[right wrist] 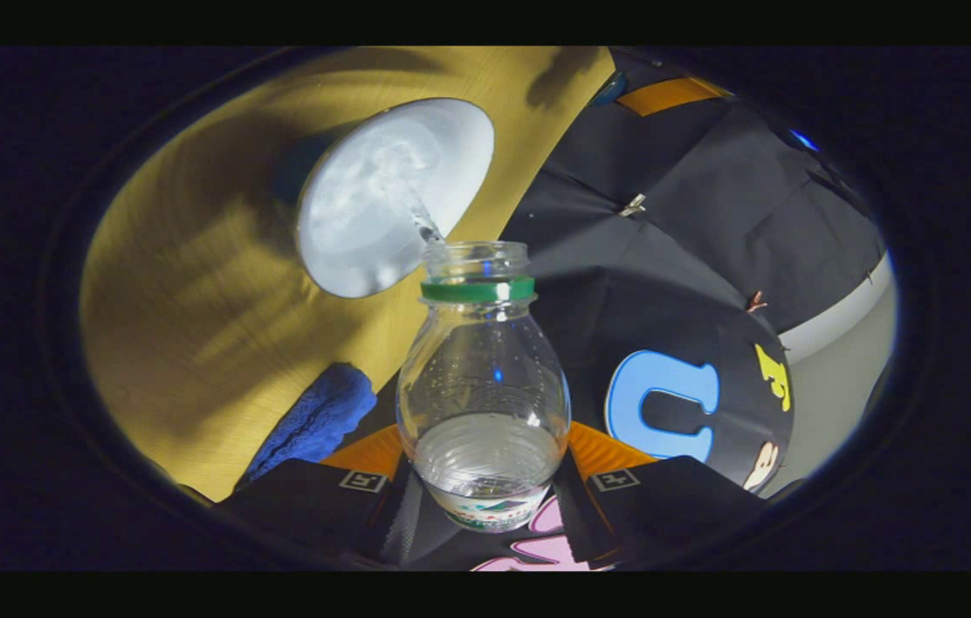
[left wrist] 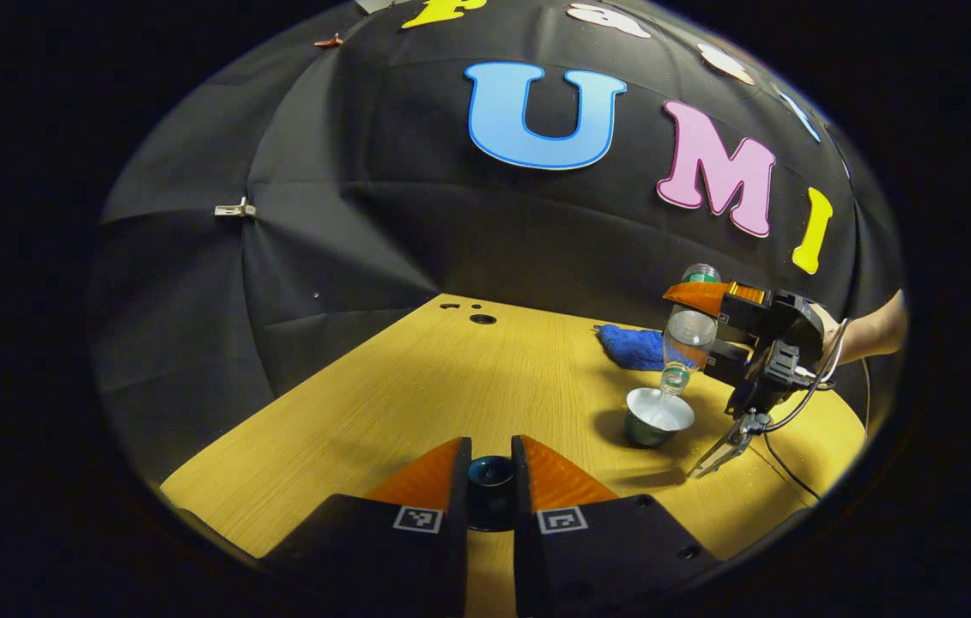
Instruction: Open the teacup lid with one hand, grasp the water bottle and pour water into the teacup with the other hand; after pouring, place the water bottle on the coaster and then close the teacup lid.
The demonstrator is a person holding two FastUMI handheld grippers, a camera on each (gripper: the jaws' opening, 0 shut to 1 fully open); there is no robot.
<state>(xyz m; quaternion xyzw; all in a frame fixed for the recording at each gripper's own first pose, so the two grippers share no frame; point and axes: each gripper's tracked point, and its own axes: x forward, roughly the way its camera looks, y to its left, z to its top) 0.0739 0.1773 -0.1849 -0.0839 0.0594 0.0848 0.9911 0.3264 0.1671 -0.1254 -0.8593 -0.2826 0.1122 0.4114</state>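
A clear plastic water bottle with a green neck ring (right wrist: 482,386), clamped on both sides by the right gripper (right wrist: 485,481), tips mouth-down over a dark green teacup with a white interior (right wrist: 391,193) as a thin stream of water runs into it. In the left gripper view the same bottle (left wrist: 684,343) hangs inverted just above the cup (left wrist: 658,416), which stands uncovered on the light wooden table (left wrist: 416,386), with the right gripper (left wrist: 713,322) and a person's forearm (left wrist: 876,330) behind it. Nearer that camera, the left gripper (left wrist: 491,481) has its fingers drawn close around a small dark, round-knobbed teacup lid (left wrist: 490,472), held well apart from the cup and low over the table; whether it touches the surface cannot be told. A blue cloth (left wrist: 633,346) lies beyond the cup, near the booth wall; whether it serves as the coaster is unclear. Judged from this, the lid is already off and the pour is under way, with some water left in the bottle. Remaining, it appears, are righting the bottle, setting it on the coaster and putting the lid back on the cup.
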